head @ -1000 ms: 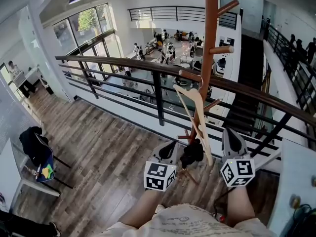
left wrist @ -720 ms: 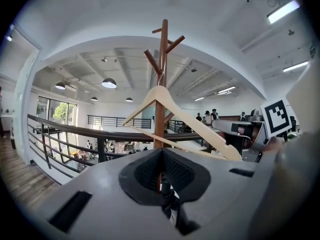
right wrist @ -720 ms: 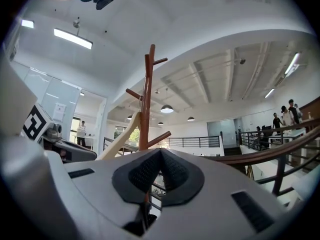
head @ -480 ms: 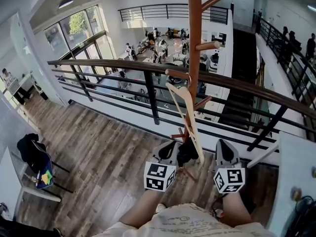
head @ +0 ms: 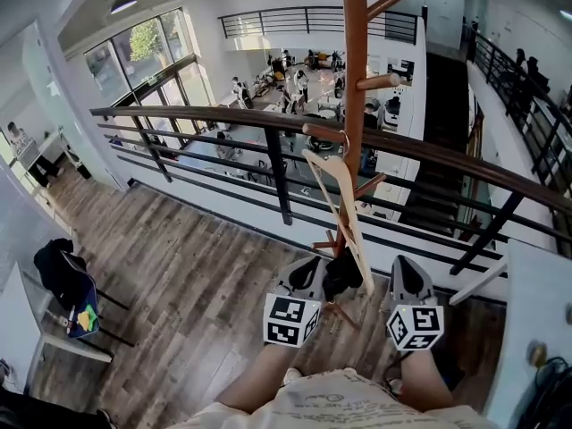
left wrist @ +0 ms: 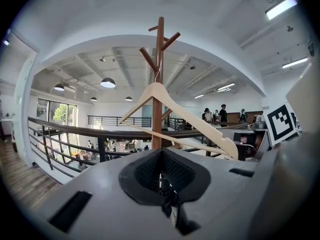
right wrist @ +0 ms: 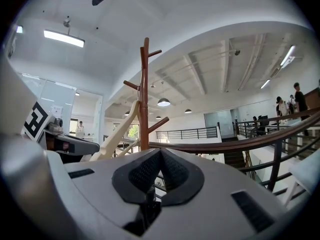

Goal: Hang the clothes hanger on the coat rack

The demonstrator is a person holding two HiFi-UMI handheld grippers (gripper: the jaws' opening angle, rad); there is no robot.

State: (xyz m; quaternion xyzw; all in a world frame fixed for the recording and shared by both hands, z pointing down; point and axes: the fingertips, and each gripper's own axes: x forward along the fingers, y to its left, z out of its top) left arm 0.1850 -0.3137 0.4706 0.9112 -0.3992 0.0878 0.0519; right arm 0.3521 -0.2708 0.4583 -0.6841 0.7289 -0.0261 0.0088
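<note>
Each tool carries a cube of black-and-white square markers, the left cube (head: 288,320) and the right cube (head: 416,326), both showing bold block patterns and no words. The forearms reach forward side by side, and both tools point roughly level at the foot of the coat rack (head: 355,52). The left tool (left wrist: 161,156) is clenched, pads together with nothing between them. The right tool (right wrist: 160,156) is clenched and empty as well.

The pale wooden clothes hanger (head: 340,204) hangs from a low peg on the left side of the coat rack. It slants down along the pole, and its lower end comes down between the two tools, nearer the left one. Whether it touches that tool cannot be told.

Left of the coat rack lies open wood floor (head: 197,266), with a chair (head: 63,275) draped in dark cloth well off to that side. Just behind the coat rack runs a dark railing (head: 223,114) — past it, the level below.
</note>
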